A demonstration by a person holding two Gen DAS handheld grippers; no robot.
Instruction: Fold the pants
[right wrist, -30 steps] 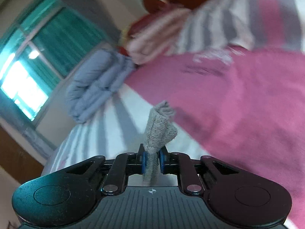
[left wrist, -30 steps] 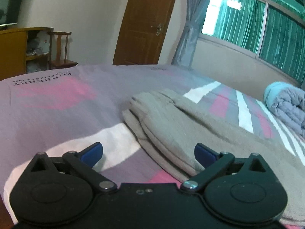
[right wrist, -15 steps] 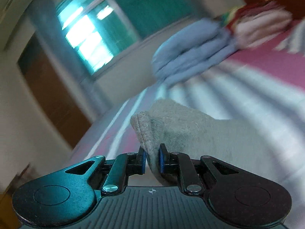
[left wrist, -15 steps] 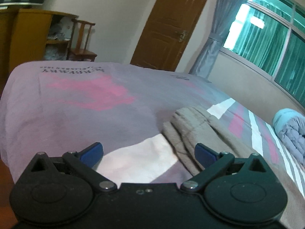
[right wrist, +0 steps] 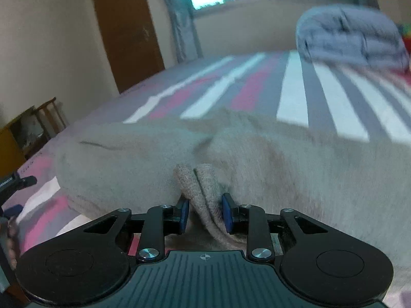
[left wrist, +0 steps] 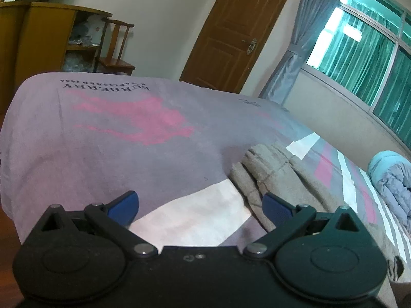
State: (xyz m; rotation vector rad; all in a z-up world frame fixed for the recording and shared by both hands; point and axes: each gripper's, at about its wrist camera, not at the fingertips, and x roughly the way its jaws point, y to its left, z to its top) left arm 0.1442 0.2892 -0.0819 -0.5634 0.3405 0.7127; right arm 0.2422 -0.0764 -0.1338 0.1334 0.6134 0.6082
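**Pants folding over, right grip letting go**

Left wrist: left hand-held gripper (left wrist: 199,205) is hovering spread wide, empty; pants (left wrist: 277,172) are lying on the bed (left wrist: 102,138), just beside its right pad.

Right wrist: right hand-held gripper (right wrist: 204,214) is opening, doubled hem between the pads. Thick, soft, limp knit; probably best gripped at hems or folded edges.

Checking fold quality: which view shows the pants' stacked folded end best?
The left wrist view: the pants' layered folded end lies sharp and unobstructed on the bed. The right wrist view shows blurred cloth, one bunched edge between the opening right hand-held gripper.
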